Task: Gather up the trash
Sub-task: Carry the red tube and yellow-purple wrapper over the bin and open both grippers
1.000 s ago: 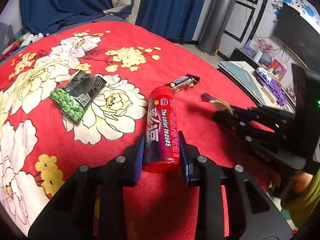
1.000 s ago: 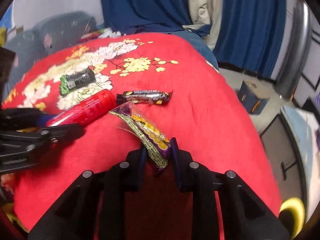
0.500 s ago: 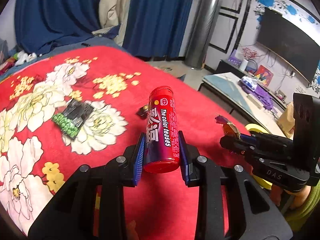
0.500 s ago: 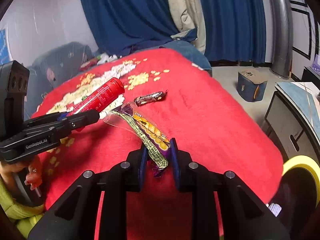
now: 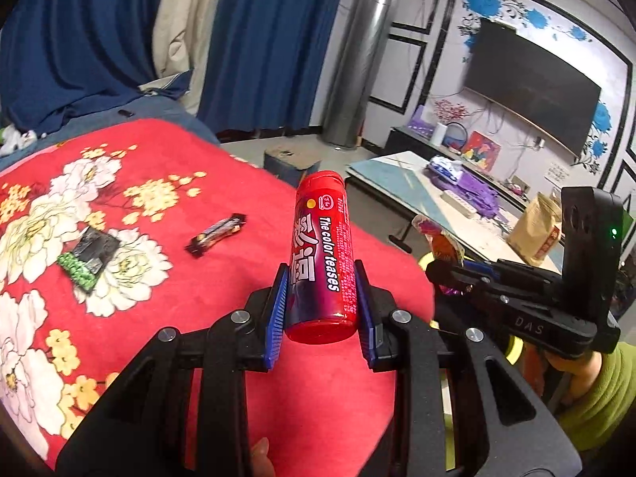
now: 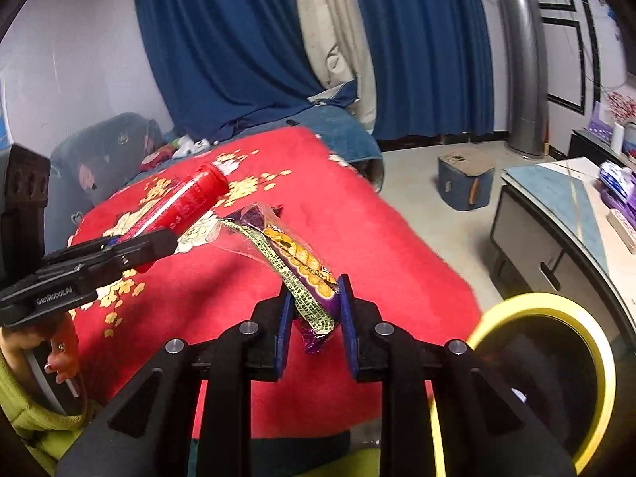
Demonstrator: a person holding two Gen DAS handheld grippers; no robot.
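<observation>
A person holds a claw in each hand above a bed covered by a red floral blanket (image 5: 167, 286). Both claws are loaded, so the step in hand appears to be carrying picked-up trash away from the bed toward the bin.

The left claw (image 5: 321, 302) is clamped on a red cylindrical candy tube (image 5: 322, 254), its blue pads (image 5: 277, 318) pressing the tube's lower half from either side. The tube's long axis runs straight out along the claw's fingers, cap end pointing forward and up, away from the camera, flat base nearest the lens. It hangs clear of the blanket.

The right claw (image 6: 314, 306) pinches a flat purple and yellow snack wrapper (image 6: 294, 258) near one end. The wrapper's long axis slants away from the claw up and to the left in the right wrist view, its free, crinkled clear end hanging loose over the blanket.

A round bin with a yellow rim (image 6: 548, 310) and a dark interior sits on the floor beside the bed, just right of the right claw.

Two pieces are left on the blanket: a dark candy bar wrapper (image 5: 216, 234) and, well apart from it, a green and black snack packet (image 5: 88, 260).

The next move likely calls for bringing each claw over the bin's mouth, tilting the load downward and letting go. The tube should fall cleanly; the light wrapper may cling or drift, so it should be let go low.
</observation>
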